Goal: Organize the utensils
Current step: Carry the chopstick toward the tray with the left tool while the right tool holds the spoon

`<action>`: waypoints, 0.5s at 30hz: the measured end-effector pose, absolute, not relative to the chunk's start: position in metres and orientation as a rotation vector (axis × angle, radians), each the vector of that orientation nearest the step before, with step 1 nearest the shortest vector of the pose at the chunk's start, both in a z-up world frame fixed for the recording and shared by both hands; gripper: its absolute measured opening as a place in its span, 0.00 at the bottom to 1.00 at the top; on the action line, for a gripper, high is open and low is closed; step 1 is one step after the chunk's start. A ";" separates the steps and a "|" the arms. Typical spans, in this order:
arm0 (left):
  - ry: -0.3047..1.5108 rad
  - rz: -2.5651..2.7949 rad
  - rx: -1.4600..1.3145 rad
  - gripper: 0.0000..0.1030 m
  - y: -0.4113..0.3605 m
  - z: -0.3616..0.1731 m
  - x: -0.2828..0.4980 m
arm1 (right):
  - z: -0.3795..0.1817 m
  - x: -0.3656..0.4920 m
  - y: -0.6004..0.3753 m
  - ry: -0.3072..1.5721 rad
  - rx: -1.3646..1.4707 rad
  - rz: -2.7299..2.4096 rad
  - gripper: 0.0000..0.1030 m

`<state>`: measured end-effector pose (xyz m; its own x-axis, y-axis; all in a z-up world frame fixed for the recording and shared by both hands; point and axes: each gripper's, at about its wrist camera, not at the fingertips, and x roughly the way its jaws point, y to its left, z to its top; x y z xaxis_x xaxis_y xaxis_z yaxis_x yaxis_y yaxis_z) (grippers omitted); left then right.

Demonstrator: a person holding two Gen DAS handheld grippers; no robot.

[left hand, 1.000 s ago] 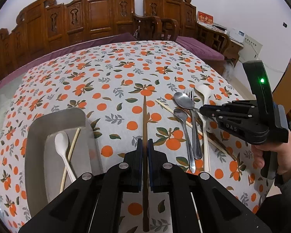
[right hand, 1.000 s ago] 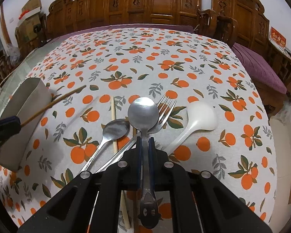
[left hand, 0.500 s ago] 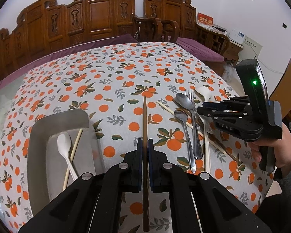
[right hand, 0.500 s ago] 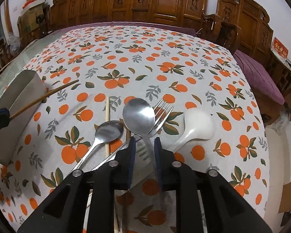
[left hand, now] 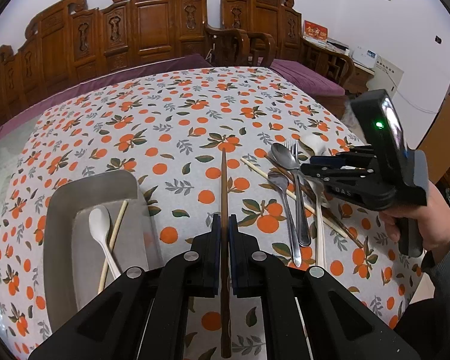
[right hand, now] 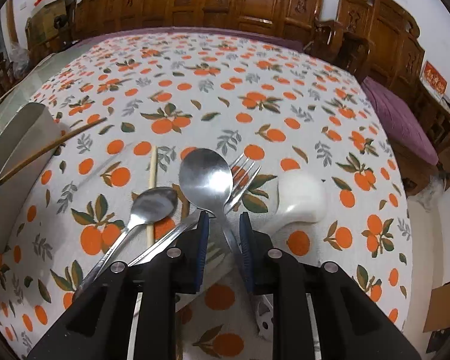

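Between parted right gripper (right hand: 222, 234) pads: big spoon (right hand: 206, 177)

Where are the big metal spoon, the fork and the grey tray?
big metal spoon (right hand: 205, 177), right wrist view, on its bowl.
fork (right hand: 245, 166), right wrist view, on its tines.
grey tray (left hand: 102, 184), left wrist view, on its far rim.

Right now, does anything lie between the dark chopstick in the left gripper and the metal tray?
Nothing visible does. The left gripper is shut on the dark chopstick, and only bare tablecloth separates it from the metal tray.
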<state>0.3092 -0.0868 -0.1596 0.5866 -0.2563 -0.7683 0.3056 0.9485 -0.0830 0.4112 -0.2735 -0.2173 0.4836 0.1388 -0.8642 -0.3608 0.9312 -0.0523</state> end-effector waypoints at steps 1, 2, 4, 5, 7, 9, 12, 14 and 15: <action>0.885 -0.327 0.060 0.04 -0.086 -0.160 0.309 | -0.220 0.413 -0.273 1.040 -0.239 0.311 0.22; 0.886 -0.326 0.059 0.04 -0.087 -0.160 0.309 | -0.223 0.413 -0.272 1.058 -0.243 0.324 0.25; 0.887 -0.326 0.059 0.04 -0.086 -0.160 0.309 | -0.223 0.415 -0.272 1.062 -0.239 0.327 0.25; 0.887 -0.326 0.059 0.04 -0.086 -0.160 0.309 | -0.223 0.416 -0.272 1.071 -0.227 0.328 0.24; 0.886 -0.328 0.060 0.04 -0.086 -0.159 0.309 | -0.224 0.419 -0.276 1.080 -0.190 0.334 0.21; 0.885 -0.328 0.062 0.04 -0.086 -0.160 0.309 | -0.224 0.420 -0.279 1.082 -0.178 0.316 0.13; 0.882 -0.326 0.060 0.04 -0.083 -0.159 0.309 | -0.222 0.415 -0.279 1.071 -0.177 0.320 0.07; 0.880 -0.325 0.059 0.04 -0.081 -0.158 0.308 | -0.215 0.413 -0.281 1.047 -0.173 0.303 0.07; 0.876 -0.323 0.059 0.04 -0.080 -0.157 0.308 | -0.211 0.412 -0.284 1.034 -0.157 0.295 0.07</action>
<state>0.3079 -0.0798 -0.1569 0.5949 -0.2540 -0.7626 0.3021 0.9498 -0.0807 0.4123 -0.2836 -0.2112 0.4764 0.1669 -0.8632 -0.3140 0.9494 0.0102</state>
